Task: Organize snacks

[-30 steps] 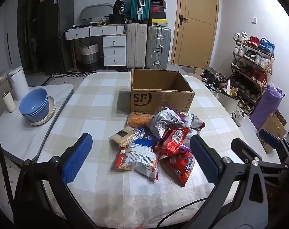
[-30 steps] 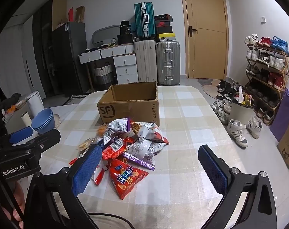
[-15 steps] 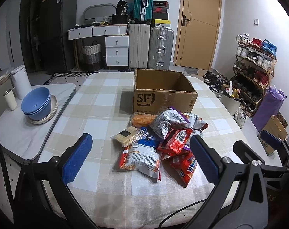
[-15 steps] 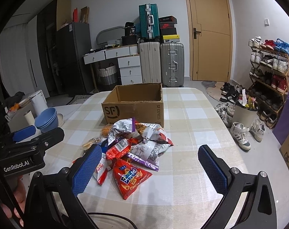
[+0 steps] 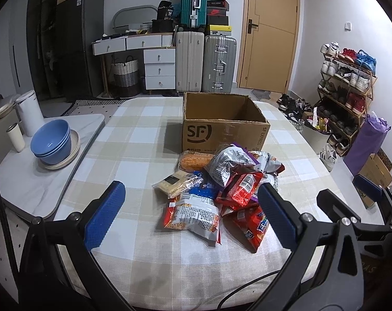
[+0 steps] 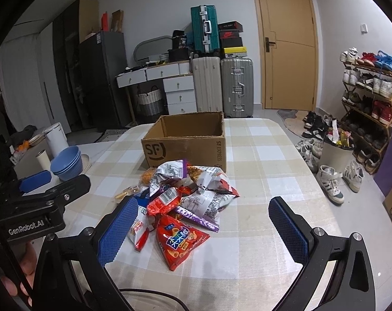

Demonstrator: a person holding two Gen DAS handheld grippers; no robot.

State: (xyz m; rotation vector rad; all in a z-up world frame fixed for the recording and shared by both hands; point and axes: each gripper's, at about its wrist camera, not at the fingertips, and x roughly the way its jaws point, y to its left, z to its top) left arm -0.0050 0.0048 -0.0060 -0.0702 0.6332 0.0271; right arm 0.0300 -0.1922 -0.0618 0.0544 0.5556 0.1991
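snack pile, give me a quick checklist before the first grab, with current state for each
1. Left gripper open and holding nothing: ok.
2. Right gripper open and holding nothing: ok.
3. Cardboard box open at the top, and what shows of its inside holds no snacks: ok.
4. Snack pile on the table in front of the box, nothing between them: ok.
5. A bag free to take alone: the red chip bag lies at the near edge of the pile, mostly uncovered: ok.
6. Either gripper touching a bag yet: not ok, both hover short of the pile.
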